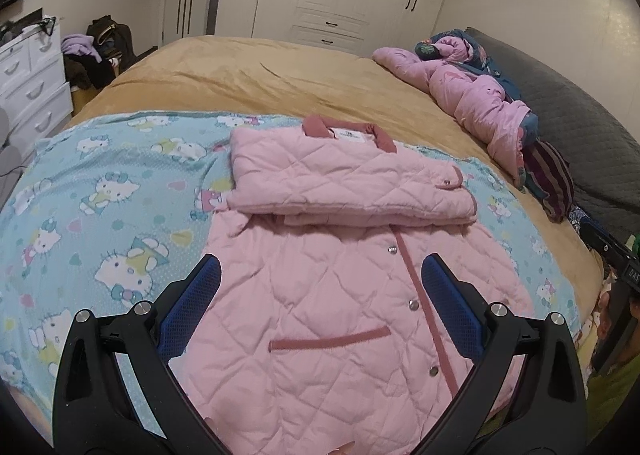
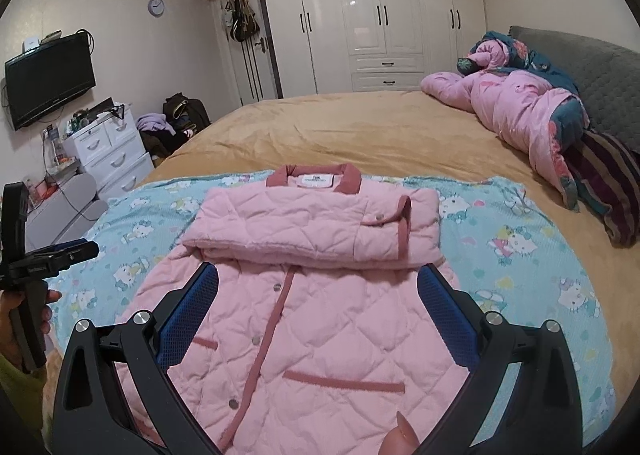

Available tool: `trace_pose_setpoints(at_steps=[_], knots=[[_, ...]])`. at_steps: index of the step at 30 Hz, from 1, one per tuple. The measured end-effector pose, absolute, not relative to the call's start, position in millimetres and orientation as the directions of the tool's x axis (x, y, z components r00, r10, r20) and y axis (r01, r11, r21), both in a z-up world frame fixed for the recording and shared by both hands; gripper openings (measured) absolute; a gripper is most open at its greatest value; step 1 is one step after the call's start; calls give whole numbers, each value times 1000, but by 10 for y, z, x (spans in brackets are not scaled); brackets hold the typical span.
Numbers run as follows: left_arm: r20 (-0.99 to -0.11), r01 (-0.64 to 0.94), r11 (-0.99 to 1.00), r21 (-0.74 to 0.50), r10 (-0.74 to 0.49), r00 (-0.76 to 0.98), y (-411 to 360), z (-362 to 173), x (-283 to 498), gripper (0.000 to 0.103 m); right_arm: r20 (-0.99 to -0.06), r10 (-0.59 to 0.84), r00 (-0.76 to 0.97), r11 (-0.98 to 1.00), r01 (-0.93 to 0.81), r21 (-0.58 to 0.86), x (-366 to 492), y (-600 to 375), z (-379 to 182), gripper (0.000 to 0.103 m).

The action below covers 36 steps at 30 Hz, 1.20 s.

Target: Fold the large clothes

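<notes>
A pink quilted jacket [image 1: 340,295] with dark pink trim lies front-up on a blue cartoon-print sheet [image 1: 100,191] on the bed. Its sleeves are folded across the chest below the collar [image 1: 344,131]. My left gripper [image 1: 320,267] is open and empty, hovering above the jacket's lower half. My right gripper [image 2: 320,275] is open and empty, also above the jacket [image 2: 304,327]. The folded sleeves [image 2: 320,227] lie just beyond its fingertips. The left gripper's body shows at the left edge of the right wrist view [image 2: 48,255].
A tan bedspread [image 1: 260,79] covers the bed. A crumpled pink and blue duvet [image 1: 472,95] and a striped pillow [image 2: 612,183] lie at the right by the grey headboard. White wardrobes [image 2: 380,15], a drawer unit [image 2: 112,151] and a clothes pile [image 1: 96,55] stand beyond.
</notes>
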<state>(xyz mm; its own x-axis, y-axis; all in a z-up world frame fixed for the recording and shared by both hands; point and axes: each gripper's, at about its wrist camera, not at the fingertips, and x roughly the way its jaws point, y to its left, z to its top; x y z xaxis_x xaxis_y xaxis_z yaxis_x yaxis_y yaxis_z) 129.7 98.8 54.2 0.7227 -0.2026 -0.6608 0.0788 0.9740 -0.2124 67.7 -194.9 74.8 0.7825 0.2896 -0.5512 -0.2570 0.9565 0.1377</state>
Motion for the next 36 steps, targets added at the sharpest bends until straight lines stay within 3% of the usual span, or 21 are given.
trace_pose_setpoints(at_steps=[17,36], knots=[[-711,72,994,-88,-113,695,1056,65,955,94,-628,251,737,966,-229,117,383,-2188,238,99],[-783,-4,999,-53,-39,620,1497,-670,637,94,-777,158,609,985,-151,81,137,-2760,-669,99]])
